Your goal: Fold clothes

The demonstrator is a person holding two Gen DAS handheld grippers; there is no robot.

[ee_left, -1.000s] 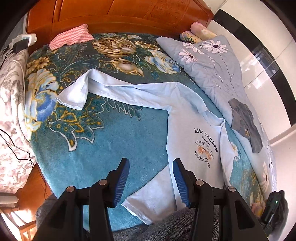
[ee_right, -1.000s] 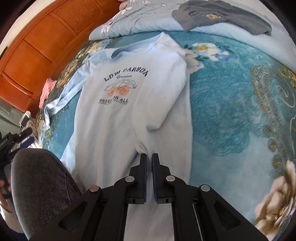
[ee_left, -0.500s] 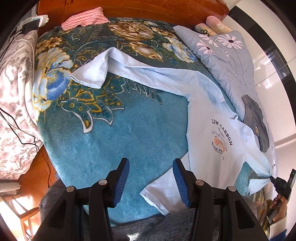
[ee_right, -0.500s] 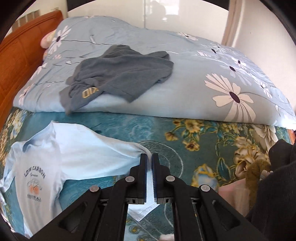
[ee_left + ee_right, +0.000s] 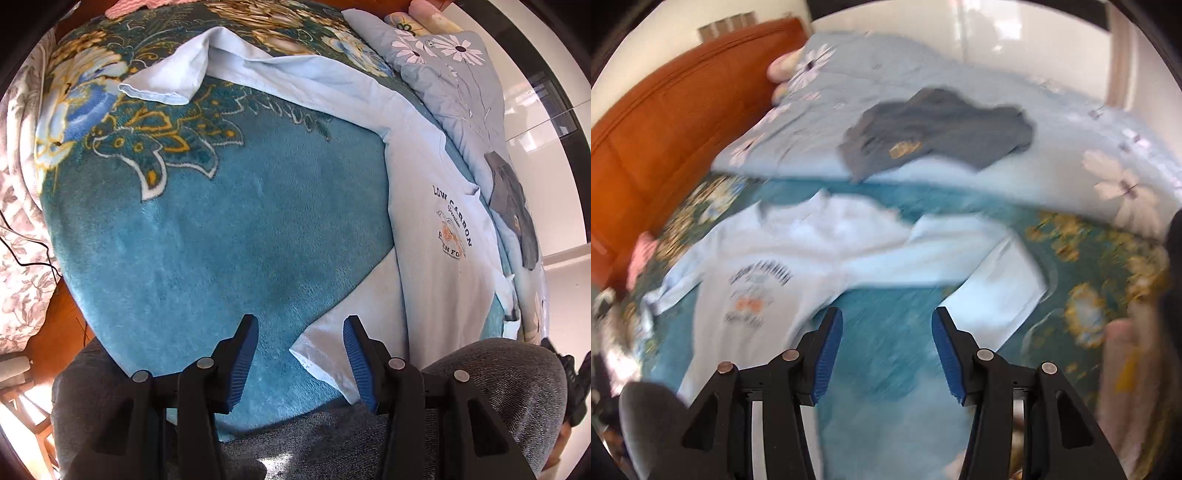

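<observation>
The left view is sharp and shows the shirt's (image 5: 439,258) long sleeve (image 5: 295,74) running far ahead-left across the bed (image 5: 221,229); the blurred right view alone shows the other sleeve (image 5: 979,266) bent ahead of the right tool (image 5: 886,354), and a grey garment (image 5: 938,129) beyond. The left tool (image 5: 300,360) gapes wide, empty, the shirt's hem corner (image 5: 314,354) between its fingers, contact unclear. The right tool is equally wide, holding nothing. The shirt lies flat, collar pointing away.

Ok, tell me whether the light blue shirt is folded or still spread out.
Spread out, not folded: the light blue shirt lies print-up on the blanket, one sleeve stretched toward the headboard, the other out sideways.
</observation>
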